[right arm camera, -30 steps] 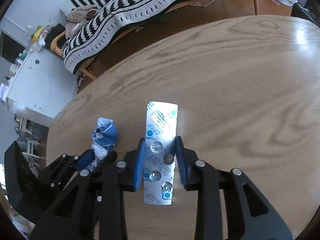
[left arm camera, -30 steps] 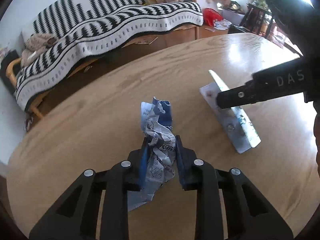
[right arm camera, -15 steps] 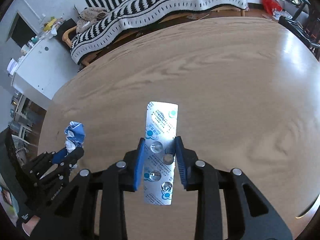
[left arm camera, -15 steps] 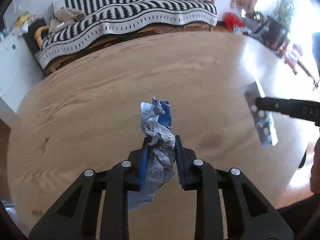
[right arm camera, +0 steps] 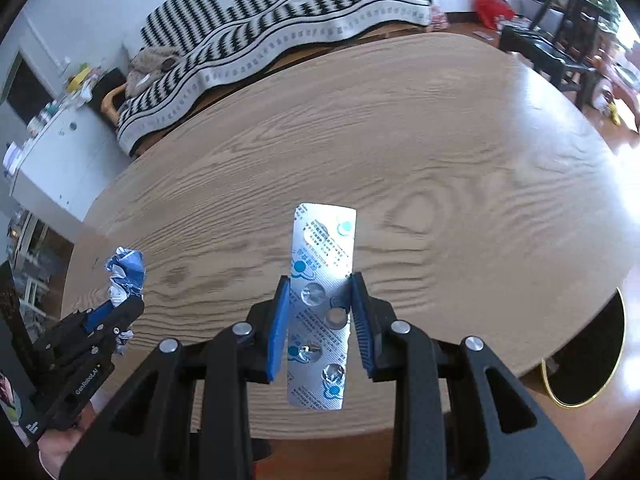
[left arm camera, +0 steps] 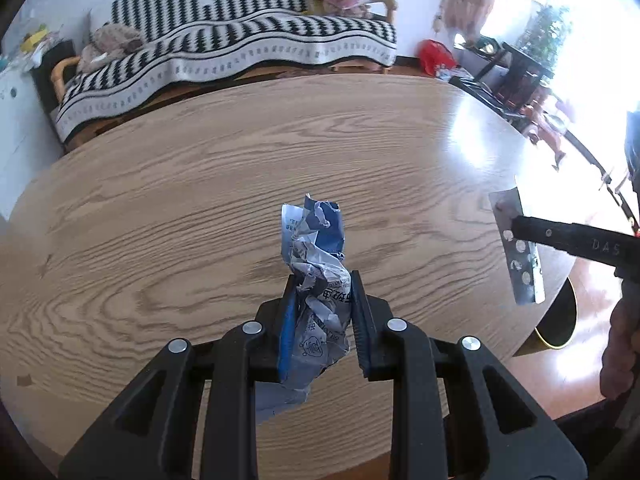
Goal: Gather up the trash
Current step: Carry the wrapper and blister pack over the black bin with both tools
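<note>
Clamped between the blue pads of the left gripper (left arm camera: 322, 312), a crumpled blue and white wrapper (left arm camera: 316, 276) is held above the oval wooden table (left arm camera: 200, 184). A silver blister pack (right arm camera: 322, 300) is gripped by the right gripper (right arm camera: 320, 316), also above the table, near its edge. Beyond that edge a dark round container with a gold rim (right arm camera: 588, 360), perhaps a bin, is seen on the floor.

Strong daylight enters from the upper right in both views, washing the window area out to white. It throws a bright glare patch across the wooden table (left arm camera: 472, 148) on that side. Fisheye distortion bends the table's rim and darkens the corners. Foreground detail stays sharp; distant furniture looks slightly soft.
</note>
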Motion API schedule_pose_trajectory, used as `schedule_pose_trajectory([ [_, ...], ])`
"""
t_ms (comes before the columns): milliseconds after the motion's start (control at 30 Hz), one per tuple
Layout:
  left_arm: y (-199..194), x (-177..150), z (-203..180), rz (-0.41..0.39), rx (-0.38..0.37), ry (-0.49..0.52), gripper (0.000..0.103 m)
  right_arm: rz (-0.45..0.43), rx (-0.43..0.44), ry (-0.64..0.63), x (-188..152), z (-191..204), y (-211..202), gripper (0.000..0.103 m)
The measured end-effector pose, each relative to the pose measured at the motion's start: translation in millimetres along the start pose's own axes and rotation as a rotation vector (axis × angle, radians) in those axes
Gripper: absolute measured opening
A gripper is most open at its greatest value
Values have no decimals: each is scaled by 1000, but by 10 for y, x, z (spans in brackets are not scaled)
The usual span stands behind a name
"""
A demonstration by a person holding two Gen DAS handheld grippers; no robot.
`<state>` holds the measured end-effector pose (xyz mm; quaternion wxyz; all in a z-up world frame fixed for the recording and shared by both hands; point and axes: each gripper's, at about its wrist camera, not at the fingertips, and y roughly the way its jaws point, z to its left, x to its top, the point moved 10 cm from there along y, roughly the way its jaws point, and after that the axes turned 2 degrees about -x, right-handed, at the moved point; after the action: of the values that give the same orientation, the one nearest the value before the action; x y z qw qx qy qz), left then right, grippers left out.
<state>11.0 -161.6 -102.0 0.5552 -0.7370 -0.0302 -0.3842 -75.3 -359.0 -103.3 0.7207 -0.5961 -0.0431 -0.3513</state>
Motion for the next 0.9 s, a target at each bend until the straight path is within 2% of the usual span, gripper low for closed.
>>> schedule_pose_trajectory([
  [200,35,106,-571,-25,-96,77,24,-54,-68,53,120,-559,-244,30],
  [433,187,229,-1556,-36,-214,181,24,-97,-144,135,156,-1399,-593,30],
  [600,400,190,-2374,17,-342,202,24,-112,-200,206,73,-2084,-826,30],
  [733,500,102,-2985,41,-399,263,24,-101,-235,270,-86,-2637,-945,30],
  [900,590,-28,-3527,64,-443,334,24,-86,-263,338,-286,-3175,-1048,31],
])
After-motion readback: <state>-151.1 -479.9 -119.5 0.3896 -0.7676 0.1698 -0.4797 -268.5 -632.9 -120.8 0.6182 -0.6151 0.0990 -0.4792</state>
